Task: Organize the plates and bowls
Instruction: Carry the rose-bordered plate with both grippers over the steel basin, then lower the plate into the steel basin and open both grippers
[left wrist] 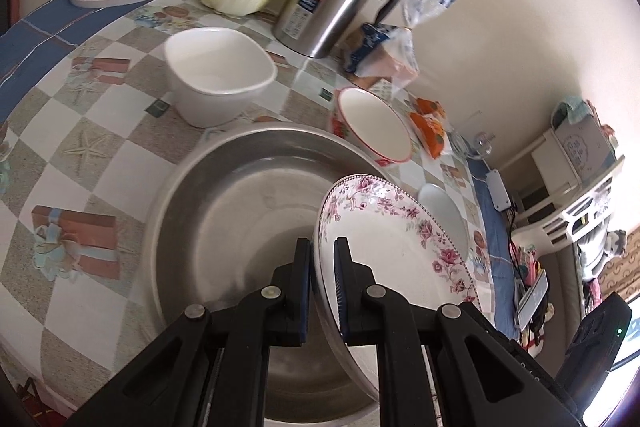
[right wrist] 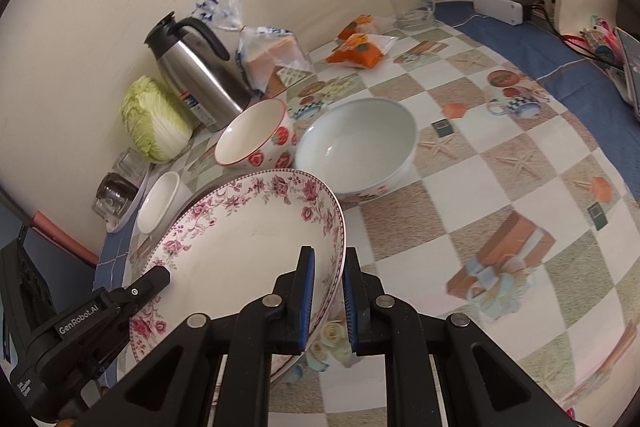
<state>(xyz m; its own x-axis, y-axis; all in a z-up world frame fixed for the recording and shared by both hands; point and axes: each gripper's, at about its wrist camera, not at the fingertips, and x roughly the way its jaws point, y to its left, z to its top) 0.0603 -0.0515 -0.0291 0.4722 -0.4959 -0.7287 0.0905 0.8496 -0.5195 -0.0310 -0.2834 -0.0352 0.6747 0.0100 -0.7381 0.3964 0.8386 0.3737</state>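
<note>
Both grippers [left wrist: 322,247] on floral plate [right wrist: 256,247]

A pink-flowered plate [right wrist: 256,247] hangs tilted, lifted off the tabletop [right wrist: 480,163], partly above a wide steel basin [left wrist: 224,211]. Beyond it a strawberry-patterned bowl [right wrist: 256,139] with a red rim stands upright, just beside a larger pale bowl [right wrist: 360,147] on its right. A plain white squarish bowl [left wrist: 218,75] sits upright farther left.
</note>
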